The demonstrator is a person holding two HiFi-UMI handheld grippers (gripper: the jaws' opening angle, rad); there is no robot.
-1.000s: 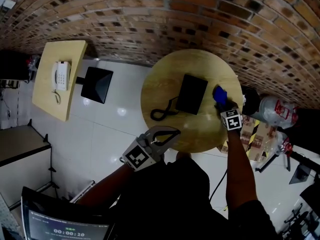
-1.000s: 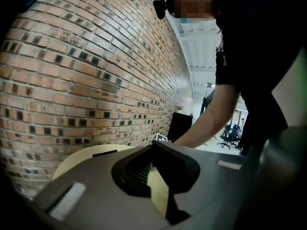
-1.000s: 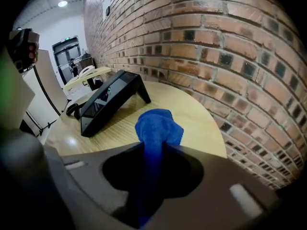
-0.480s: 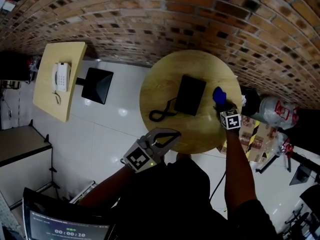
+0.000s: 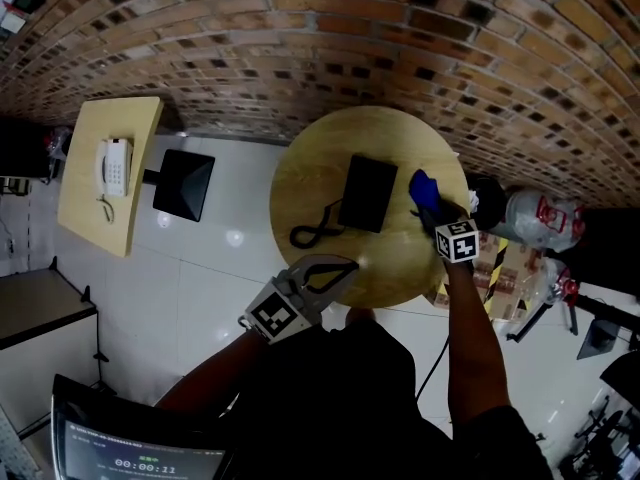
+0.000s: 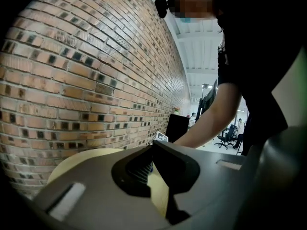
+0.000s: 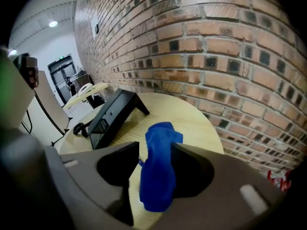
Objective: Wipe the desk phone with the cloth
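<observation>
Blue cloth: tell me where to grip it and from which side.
Grip the blue cloth across its bunched, raised middle, coming from the side away from the desk phone. The right gripper straddles it there, jaws opening.

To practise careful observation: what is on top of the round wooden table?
A black desk phone, its looped cord and a blue cloth. The right gripper, fingers opening, straddles the cloth. Whatever lies beneath the phone is covered.

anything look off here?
Nothing spilled or damaged. The blue cloth stands bunched upright between the right gripper's opening jaws, on the round table beside the desk phone, not touching it. The phone's cord lies in a loose loop on the other side.
</observation>
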